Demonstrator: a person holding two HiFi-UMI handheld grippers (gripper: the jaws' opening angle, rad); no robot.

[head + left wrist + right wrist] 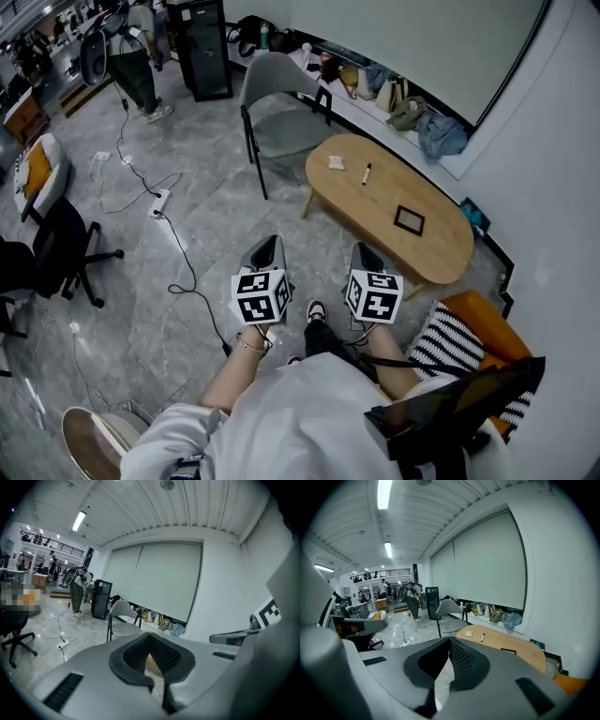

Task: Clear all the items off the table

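An oval wooden table (pixel 441 246) stands ahead of me on the grey floor. On it lie a small pale object (pixel 336 162), a dark marker (pixel 367 172) and a flat dark-framed square (pixel 409 219). The right gripper view shows the same table (pixel 525 651), marker (pixel 482 637) and square (pixel 508 651). My left gripper (pixel 270 244) and right gripper (pixel 362 249) hang side by side above the floor, short of the table's near edge. Both are shut with nothing between the pads, as the left gripper (pixel 150 639) and right gripper (pixel 449 642) show in their own views.
A grey chair (pixel 281 103) stands at the table's far end. Cables and a power strip (pixel 159 202) cross the floor on the left, near a black office chair (pixel 56 248). An orange seat with a striped cushion (pixel 464 342) is at my right. Bags (pixel 403 108) line the wall ledge.
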